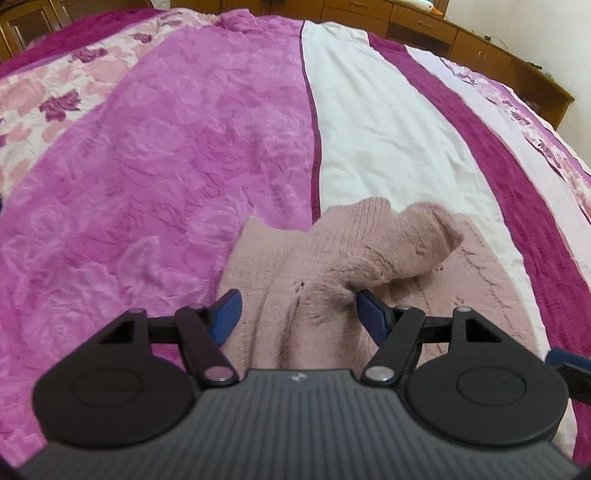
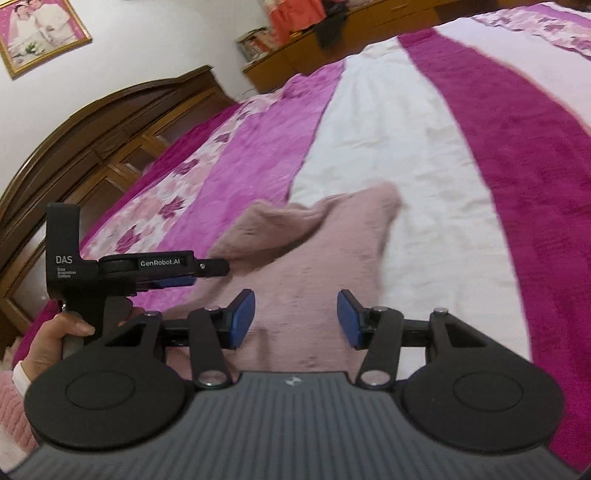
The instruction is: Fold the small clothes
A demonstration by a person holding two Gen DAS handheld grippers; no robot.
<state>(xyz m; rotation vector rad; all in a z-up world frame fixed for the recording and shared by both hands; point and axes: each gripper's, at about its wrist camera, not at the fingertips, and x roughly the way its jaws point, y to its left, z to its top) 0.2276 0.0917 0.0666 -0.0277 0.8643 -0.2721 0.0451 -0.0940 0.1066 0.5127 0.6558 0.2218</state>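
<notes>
Two grippers: both over a pink knit garment on a bed, both w/ blue pads.
Garment: pink knit garment (image 1: 332,280) lies on the bedspread (image 1: 166,155), mostly on its white stripe, left edge reaching the light-purple stripe. Partly folded; one bulky fold or sleeve is rolled up on top, pointing right in left wrist view. Lower part spreads flat toward the cameras.
Left gripper: left gripper (image 1: 297,314) jaws wide apart, nothing pinched. Knit sits between and under the fingers; right pad is at the base of the rolled part, but contact can't be confirmed. Left pad is at the garment's left edge, over the purple stripe.
Right gripper: right gripper (image 2: 296,319) jaws apart, approx. mid-width, no cloth clamped. Pads hang over flat pink knit; can't tell if they touch it.
Left gripper, seen from right wrist: black body marked "DAS" and "GenRobot.AI", side-on at the frame's left, blue pads above the garment's near-left edge.
Hand: a hand (image 2: 55,332) grips that handle from below; pink fuzzy sleeve (image 2: 11,406) w/ white cuff at the wrist.
Bedspread: stripes of magenta, white, light purple and rose print.
Room: wooden headboard (image 2: 92,129), framed photo (image 2: 40,33) on the wall, low wooden cabinets (image 1: 480,40) along the far side.
</notes>
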